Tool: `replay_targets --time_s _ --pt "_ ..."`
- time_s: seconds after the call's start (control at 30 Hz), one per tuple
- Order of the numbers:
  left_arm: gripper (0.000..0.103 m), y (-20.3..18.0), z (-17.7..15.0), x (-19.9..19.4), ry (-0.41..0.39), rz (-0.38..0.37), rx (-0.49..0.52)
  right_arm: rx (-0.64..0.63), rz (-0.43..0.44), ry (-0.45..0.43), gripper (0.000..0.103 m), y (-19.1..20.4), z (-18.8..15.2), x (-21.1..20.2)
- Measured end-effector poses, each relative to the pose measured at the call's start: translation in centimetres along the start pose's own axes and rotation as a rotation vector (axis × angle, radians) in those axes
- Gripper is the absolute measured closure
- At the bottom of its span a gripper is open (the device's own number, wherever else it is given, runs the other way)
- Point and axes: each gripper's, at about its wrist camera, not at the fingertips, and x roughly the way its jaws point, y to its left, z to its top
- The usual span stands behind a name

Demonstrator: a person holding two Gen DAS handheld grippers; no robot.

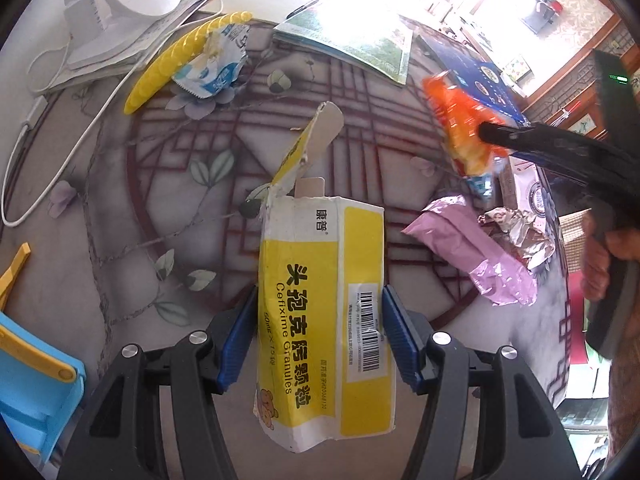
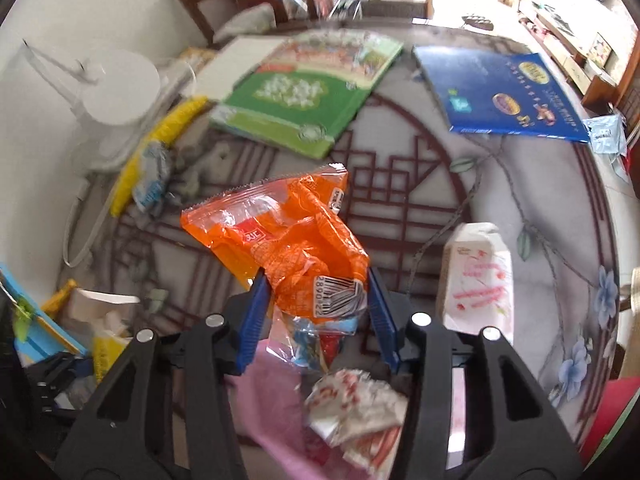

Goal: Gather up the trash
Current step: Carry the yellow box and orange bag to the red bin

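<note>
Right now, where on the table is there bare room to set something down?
Bare table lies between the yellow clip, the white cable and the yellow medicine box. Another patch lies below the blue booklet, right of the white carton. The pink wrapper corner is crowded.

Both grippers same build: black plastic frames with triangular cutouts in the arms, four round silver screw heads per unit, ribbed blue pads on the inner finger faces. Left gripper (image 1: 319, 336): blue pads (image 1: 240, 340) sit just inboard of the inner pair of screws (image 1: 197, 337). Right gripper (image 2: 316, 316): same blue pads (image 2: 253, 320), same screws (image 2: 420, 319). In the left view, the right unit's black body shows a small green LED (image 1: 618, 78) above its finger.
</note>
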Motion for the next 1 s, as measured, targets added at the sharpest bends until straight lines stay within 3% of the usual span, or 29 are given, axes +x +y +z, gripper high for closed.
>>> replay_targets --time_s 0.33,1.0 --pt "0.045 -0.8 0.9 -0.6 -0.039 0.023 0.037 0.128 0.047 -0.166 0.055 0.1 -3.7 -7.9" --pt "0.045 -6.2 1.0 -1.9 -0.079 -0.025 0.159 0.223 -0.031 -0.249 0.055 -3.1 -8.9 -13.4"
